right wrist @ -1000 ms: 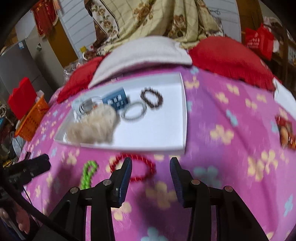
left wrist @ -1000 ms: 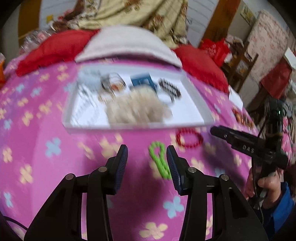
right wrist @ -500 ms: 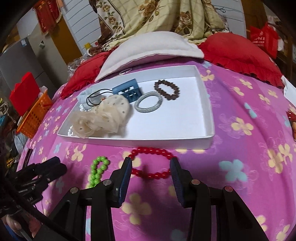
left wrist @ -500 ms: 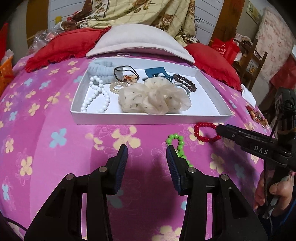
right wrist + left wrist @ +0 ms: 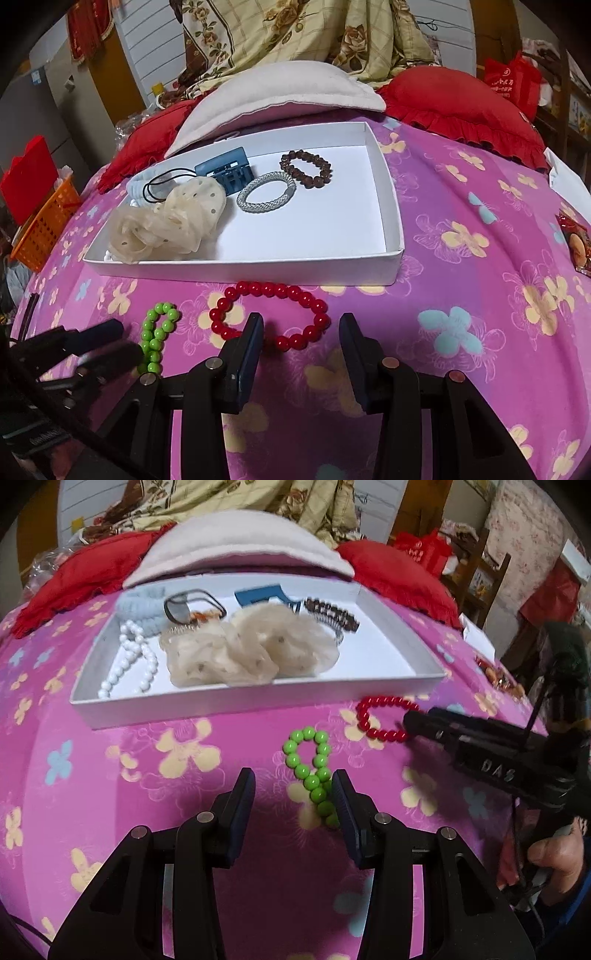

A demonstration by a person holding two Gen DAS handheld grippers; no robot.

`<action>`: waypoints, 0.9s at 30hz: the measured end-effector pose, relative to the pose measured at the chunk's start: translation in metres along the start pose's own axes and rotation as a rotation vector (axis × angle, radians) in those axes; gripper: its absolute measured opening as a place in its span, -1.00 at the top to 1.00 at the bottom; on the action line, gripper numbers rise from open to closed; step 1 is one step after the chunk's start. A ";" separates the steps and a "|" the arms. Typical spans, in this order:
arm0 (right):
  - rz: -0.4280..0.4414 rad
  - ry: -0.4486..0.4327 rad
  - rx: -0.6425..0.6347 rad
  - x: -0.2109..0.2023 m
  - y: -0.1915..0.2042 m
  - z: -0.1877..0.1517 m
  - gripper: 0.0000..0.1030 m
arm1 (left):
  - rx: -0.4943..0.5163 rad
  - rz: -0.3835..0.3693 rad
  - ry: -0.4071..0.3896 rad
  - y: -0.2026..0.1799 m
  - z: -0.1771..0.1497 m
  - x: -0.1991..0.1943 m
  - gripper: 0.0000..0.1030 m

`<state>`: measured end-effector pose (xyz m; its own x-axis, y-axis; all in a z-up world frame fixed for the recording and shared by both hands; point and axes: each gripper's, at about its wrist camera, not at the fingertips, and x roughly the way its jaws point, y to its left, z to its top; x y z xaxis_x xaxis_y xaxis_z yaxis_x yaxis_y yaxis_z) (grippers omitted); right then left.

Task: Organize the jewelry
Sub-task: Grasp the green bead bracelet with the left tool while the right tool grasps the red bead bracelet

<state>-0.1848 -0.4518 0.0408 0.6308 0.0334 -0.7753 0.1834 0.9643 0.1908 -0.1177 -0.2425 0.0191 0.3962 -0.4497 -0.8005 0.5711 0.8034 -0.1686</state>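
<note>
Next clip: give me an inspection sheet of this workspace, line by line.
Surface: pink floral bedspread.
Job's things: red bead bracelet and green bead bracelet lie on the spread, outside the white tray, which holds a cream scrunchie, silver bangle and brown bracelet.
Clutter: orange basket.
Grippers: left claw and right claw open, empty.
Cables: thin black cable on the right gripper.
Surroundings: red cushions, floral blanket.

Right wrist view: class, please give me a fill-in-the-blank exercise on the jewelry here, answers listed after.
1. The red bead bracelet lies ____ the shallow white cardboard tray.
2. The twisted bead string beside it is ____ in colour.
3. The right gripper has its jaws ____.
4. The dark brown bead bracelet lies ____ the tray.

Missing words: outside; green; open; inside
</note>
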 end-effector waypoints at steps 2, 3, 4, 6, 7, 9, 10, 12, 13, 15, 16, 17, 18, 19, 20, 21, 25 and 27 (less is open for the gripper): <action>-0.002 -0.004 -0.002 0.000 0.000 0.000 0.21 | 0.005 0.038 -0.003 0.001 -0.001 0.002 0.54; -0.004 -0.005 -0.005 0.001 0.000 0.000 0.21 | 0.004 0.049 -0.002 0.002 0.000 0.003 0.67; -0.007 -0.006 -0.009 0.001 0.001 0.000 0.21 | -0.002 0.056 0.002 0.005 0.000 0.003 0.72; -0.015 -0.005 -0.022 0.001 0.003 -0.001 0.21 | -0.015 0.073 0.001 0.011 0.001 0.003 0.73; -0.020 -0.005 -0.031 0.001 0.004 -0.001 0.21 | -0.019 0.085 -0.001 0.015 0.000 0.003 0.72; -0.026 -0.007 -0.043 0.001 0.005 -0.002 0.21 | -0.029 0.094 -0.003 0.021 0.000 0.001 0.73; -0.030 -0.007 -0.049 0.002 0.005 -0.002 0.21 | -0.037 0.091 -0.003 0.024 0.000 0.000 0.73; -0.042 -0.005 -0.067 0.004 0.008 -0.001 0.21 | -0.044 0.080 -0.007 0.026 -0.002 -0.001 0.73; -0.054 -0.001 -0.084 0.005 0.010 0.000 0.21 | -0.044 0.077 -0.012 0.027 -0.002 -0.001 0.73; -0.086 0.008 -0.126 0.010 0.017 0.003 0.20 | -0.035 0.082 -0.020 0.025 -0.003 -0.001 0.72; -0.102 0.012 -0.148 0.013 0.021 0.004 0.20 | -0.028 0.085 -0.023 0.023 -0.003 -0.001 0.70; -0.103 0.013 -0.154 0.014 0.023 0.005 0.20 | -0.023 0.084 -0.025 0.022 -0.003 0.000 0.67; -0.095 0.013 -0.147 0.015 0.024 0.007 0.31 | -0.018 0.076 -0.029 0.021 -0.003 0.000 0.58; -0.095 0.013 -0.142 0.015 0.025 0.007 0.37 | -0.016 0.068 -0.032 0.019 -0.003 0.000 0.52; -0.090 0.013 -0.139 0.015 0.026 0.008 0.48 | -0.010 0.067 -0.033 0.018 -0.004 0.000 0.52; -0.069 0.015 -0.126 0.014 0.027 0.007 0.62 | -0.003 0.065 -0.028 0.016 -0.003 0.001 0.52; -0.010 0.010 -0.086 0.006 0.030 0.002 0.83 | -0.029 -0.019 0.008 0.015 -0.003 -0.003 0.84; -0.002 -0.007 -0.069 -0.002 0.033 0.000 0.83 | -0.025 -0.011 -0.008 0.014 -0.004 -0.009 0.84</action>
<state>-0.1799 -0.4204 0.0485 0.6354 0.0297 -0.7716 0.1322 0.9803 0.1466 -0.1158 -0.2258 0.0216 0.3964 -0.4613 -0.7938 0.5571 0.8081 -0.1915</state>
